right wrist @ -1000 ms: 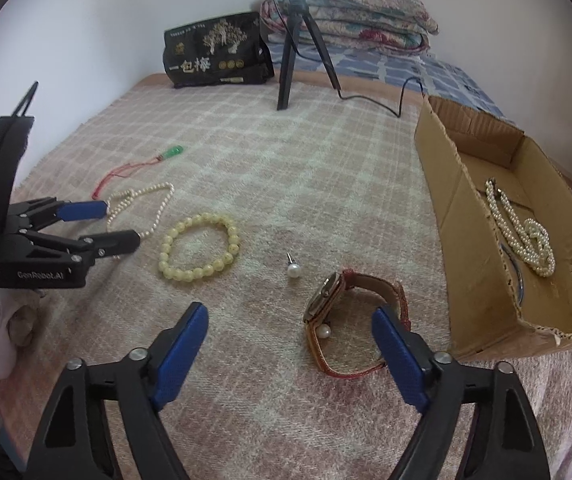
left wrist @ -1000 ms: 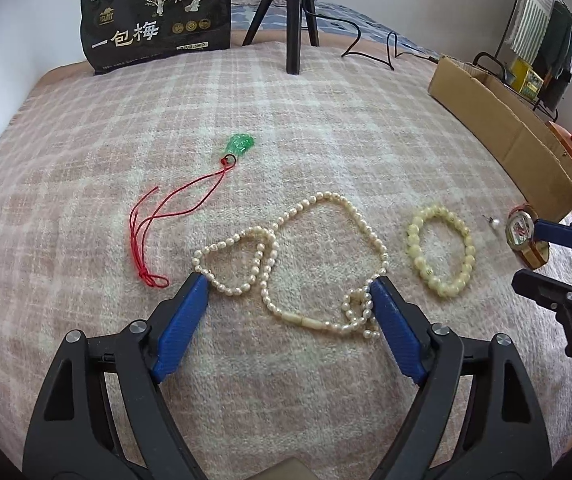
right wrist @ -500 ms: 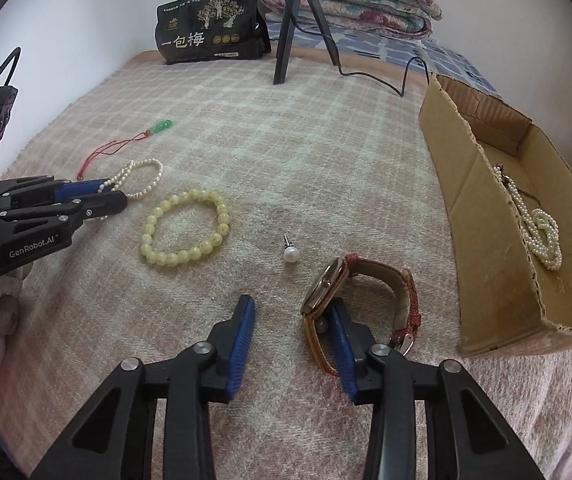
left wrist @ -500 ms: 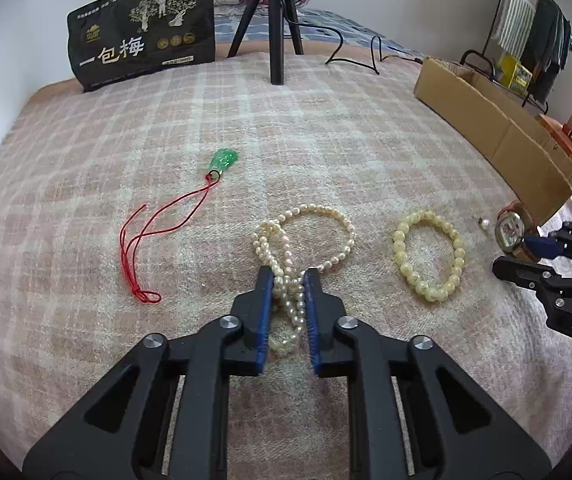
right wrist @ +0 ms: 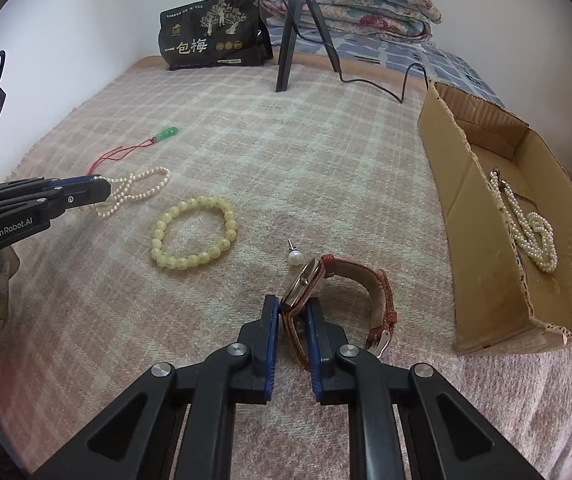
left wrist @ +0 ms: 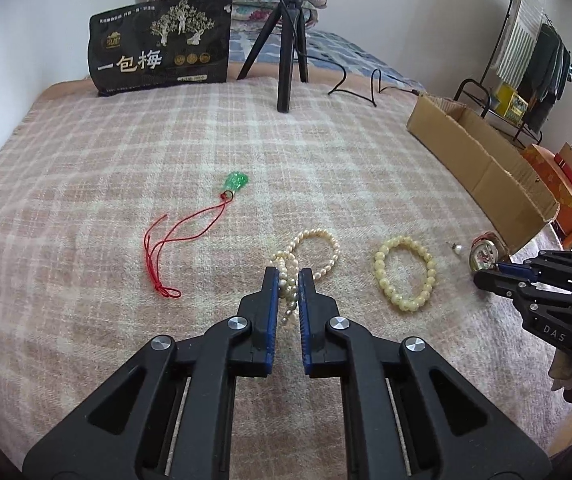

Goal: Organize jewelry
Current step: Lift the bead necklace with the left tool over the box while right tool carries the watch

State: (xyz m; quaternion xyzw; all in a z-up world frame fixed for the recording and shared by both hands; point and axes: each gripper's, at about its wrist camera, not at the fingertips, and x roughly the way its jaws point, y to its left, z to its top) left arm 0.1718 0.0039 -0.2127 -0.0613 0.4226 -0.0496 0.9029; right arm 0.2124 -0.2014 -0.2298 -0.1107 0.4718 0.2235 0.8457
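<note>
My left gripper [left wrist: 288, 276] is shut on the bunched pearl necklace [left wrist: 318, 246] lying on the checked blanket; it also shows in the right wrist view [right wrist: 141, 186]. My right gripper [right wrist: 292, 310] is shut on the brown strap of a wristwatch [right wrist: 310, 280], seen from the left wrist view as well [left wrist: 484, 254]. A yellow bead bracelet [right wrist: 193, 232] lies between the two grippers. A pearl earring [right wrist: 294, 256] lies beside the watch. A green pendant on a red cord [left wrist: 235, 182] lies further left.
An open cardboard box [right wrist: 482, 216] at the right holds another pearl necklace [right wrist: 530, 224]. A black tripod [left wrist: 288, 44] with a cable, a black snack bag [left wrist: 161, 46] and folded quilts [right wrist: 366, 4] stand at the far edge of the bed.
Both grippers went from wide open to shut. The left one closed on the pearl necklace and bunched it together. The right one closed on the watch strap.
</note>
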